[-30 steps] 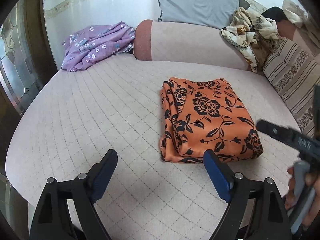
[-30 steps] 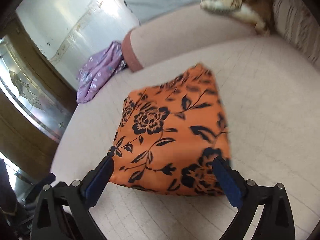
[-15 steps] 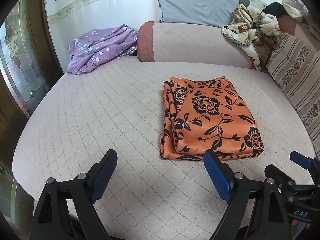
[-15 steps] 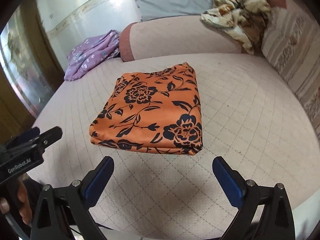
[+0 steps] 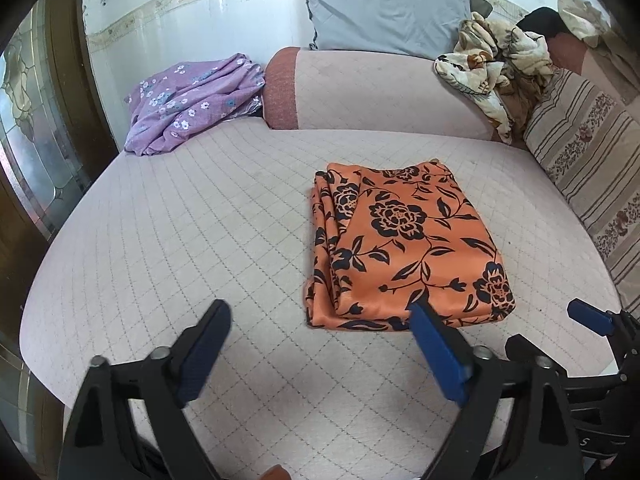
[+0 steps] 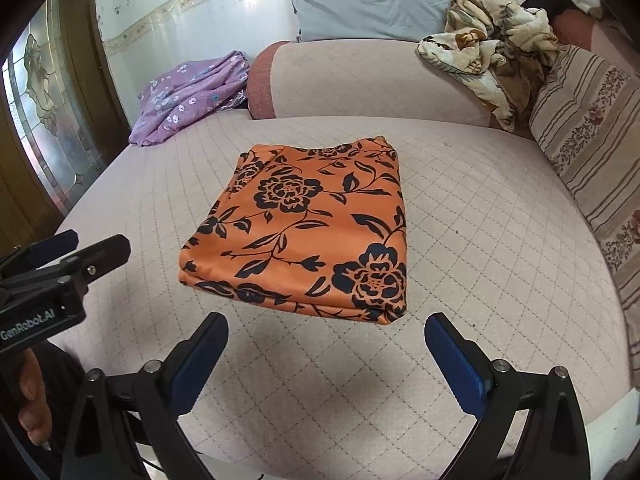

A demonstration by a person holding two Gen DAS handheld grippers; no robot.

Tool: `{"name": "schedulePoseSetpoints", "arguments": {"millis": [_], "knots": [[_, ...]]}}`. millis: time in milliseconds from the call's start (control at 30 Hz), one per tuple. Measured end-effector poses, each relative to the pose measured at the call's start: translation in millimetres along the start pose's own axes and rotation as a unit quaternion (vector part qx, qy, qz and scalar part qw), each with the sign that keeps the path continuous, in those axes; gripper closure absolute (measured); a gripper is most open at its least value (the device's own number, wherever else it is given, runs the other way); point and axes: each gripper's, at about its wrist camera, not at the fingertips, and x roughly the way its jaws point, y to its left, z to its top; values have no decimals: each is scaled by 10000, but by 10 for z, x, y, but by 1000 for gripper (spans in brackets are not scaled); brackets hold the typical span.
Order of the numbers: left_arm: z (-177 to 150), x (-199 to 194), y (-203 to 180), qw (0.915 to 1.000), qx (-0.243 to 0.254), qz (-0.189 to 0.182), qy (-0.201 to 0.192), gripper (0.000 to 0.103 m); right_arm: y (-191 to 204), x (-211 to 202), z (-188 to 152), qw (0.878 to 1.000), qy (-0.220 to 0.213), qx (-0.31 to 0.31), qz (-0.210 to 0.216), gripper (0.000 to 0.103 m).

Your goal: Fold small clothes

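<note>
An orange cloth with black flowers [image 5: 404,244] lies folded into a flat rectangle on the pale quilted seat [image 5: 192,216]. It also shows in the right wrist view [image 6: 308,228]. My left gripper [image 5: 320,344] is open and empty, held back near the seat's front edge, with the cloth's near edge beyond its right finger. My right gripper [image 6: 326,356] is open and empty, just in front of the cloth's near edge. Each gripper shows at the edge of the other's view.
A crumpled purple flowered garment [image 5: 192,104] lies at the back left corner. A beige patterned garment [image 5: 496,76] hangs over the backrest at the back right. A grey pillow [image 5: 384,12] and a striped cushion [image 5: 588,168] border the seat. A wooden glass door [image 6: 44,120] stands left.
Both grippers have drawn back from the folded cloth toward the seat's front edge. The right gripper has risen and levelled out. The cloth lies still.
</note>
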Motion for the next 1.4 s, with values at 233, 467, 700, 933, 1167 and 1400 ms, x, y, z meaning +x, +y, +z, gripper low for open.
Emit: {"name": "schedulePoseSetpoints", "arguments": {"millis": [233,467,700,933,1167,1400], "knots": [[21,-15,-21,9999,50,72,-121,6,-37,19,41,9999,6,-38,-142,3],[7,47,35,10000,-9,22,-42,6,-76,72,30,10000,73,55,10,3],[-70,509,273,9972,-556,-168,475,6,-709,438,83,9797,467,1572,1157,3],[187,841,185,9972,-343,-328,584,6,-1283,1078,228,9378,931,2750,1903,3],[41,1484,134,9904,-159,-131,1365,10,-1054,1519,321,9357,1471,2416,2107,55],[95,1327,228,9929,-314,-331,1102,10,-955,1411,251,9627,1563,1585,1539,47]]}}
